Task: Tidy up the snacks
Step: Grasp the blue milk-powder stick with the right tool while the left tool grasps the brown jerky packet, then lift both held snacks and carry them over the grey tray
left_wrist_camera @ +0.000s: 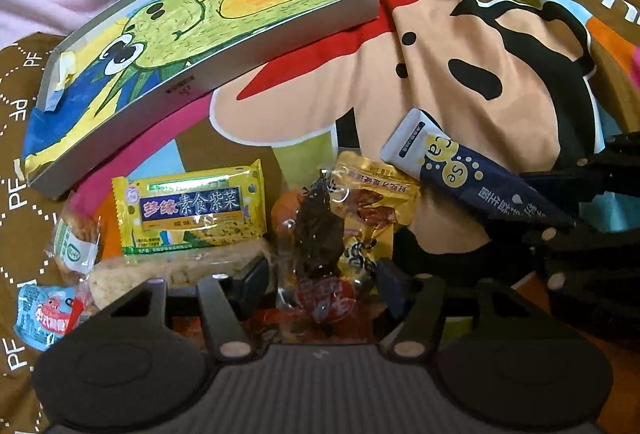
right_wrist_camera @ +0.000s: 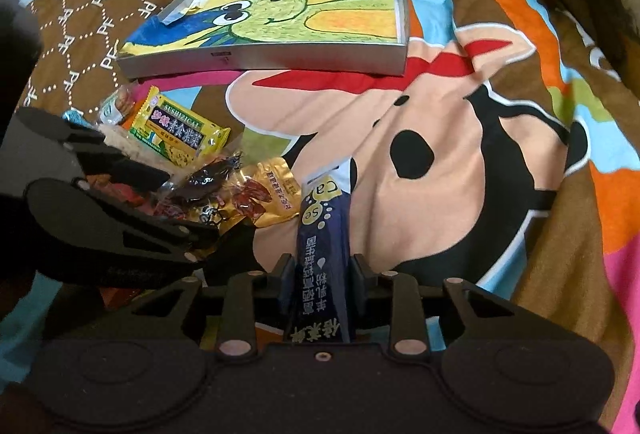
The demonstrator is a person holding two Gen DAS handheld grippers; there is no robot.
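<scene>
**Snack pile, tray and two grippers on a cartoon-print blanket**

Surface: brown blanket with a large cartoon face, spread on a bed-like surface.

Item 1: shallow grey cardboard box tray, lined with a crayon drawing of a green creature; at the far side of the blanket, well apart from the snacks, holding no snacks.

Item 2: long navy-and-white stick sachet with yellow dots; gripped near its lower end by the right gripper, jaws closed on it from both sides, top end pointing toward the tray.

Item 3: clear packet of dark dried fruit, lying between the jaws of the left gripper; jaws partly closed around it (pad contact cannot be told).

Item 4: gold foil packet with red pieces pictured, touching the dark packet.

Item 5: yellow seaweed cracker packet with a blue label, just left of the pile.

Item 6: pale crumbly bar in clear wrap, under the yellow packet.

Item 7: small light-blue wrapped sweet, at the left edge.
</scene>
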